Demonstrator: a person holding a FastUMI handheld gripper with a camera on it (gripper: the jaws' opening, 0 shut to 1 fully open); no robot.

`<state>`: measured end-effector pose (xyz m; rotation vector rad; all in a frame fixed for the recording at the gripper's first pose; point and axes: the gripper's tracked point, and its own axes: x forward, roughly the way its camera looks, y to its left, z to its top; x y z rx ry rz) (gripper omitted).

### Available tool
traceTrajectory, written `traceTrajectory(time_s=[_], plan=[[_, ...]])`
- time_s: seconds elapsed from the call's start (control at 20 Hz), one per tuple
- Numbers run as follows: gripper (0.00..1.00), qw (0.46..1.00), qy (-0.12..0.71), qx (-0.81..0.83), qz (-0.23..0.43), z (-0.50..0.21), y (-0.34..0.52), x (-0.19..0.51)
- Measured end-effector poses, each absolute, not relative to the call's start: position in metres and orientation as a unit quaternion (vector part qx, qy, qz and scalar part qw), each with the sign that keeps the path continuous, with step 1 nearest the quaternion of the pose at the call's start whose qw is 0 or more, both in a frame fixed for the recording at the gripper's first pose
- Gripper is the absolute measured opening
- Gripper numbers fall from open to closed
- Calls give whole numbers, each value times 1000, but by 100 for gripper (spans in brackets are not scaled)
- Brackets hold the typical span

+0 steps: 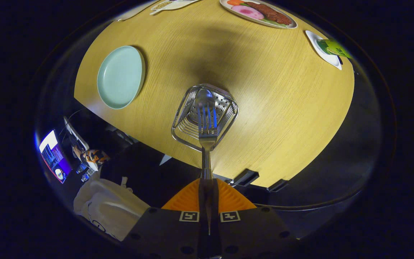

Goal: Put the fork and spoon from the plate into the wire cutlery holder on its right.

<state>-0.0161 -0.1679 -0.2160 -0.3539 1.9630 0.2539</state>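
Fork (207, 122), clamped in hand-held gripper (207, 196), points tines-first into holder (204, 117).

Round wooden table (271, 118): mint plate (120, 76) left, wire cutlery holder (205, 116) near middle, food platter (258, 13) and white dish (325, 50) far right.

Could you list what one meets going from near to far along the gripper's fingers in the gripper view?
Gripper, shut on the fork handle → fork tines over the wire cutlery holder, with the spoon already in it → bare wooden table → food plate at the far edge.
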Motion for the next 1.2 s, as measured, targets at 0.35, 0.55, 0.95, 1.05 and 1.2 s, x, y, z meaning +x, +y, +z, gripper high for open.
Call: traceTrajectory(time_s=[0.35, 0.55, 0.95, 1.05, 1.2], plan=[[10, 517, 832, -168, 105, -221, -168, -10], [16, 530, 827, -159, 101, -220, -171, -3], [98, 606, 771, -142, 136, -194, -168, 7], [97, 641, 741, -135, 146, -178, -163, 13], [98, 697, 689, -116, 164, -147, -147, 18]])
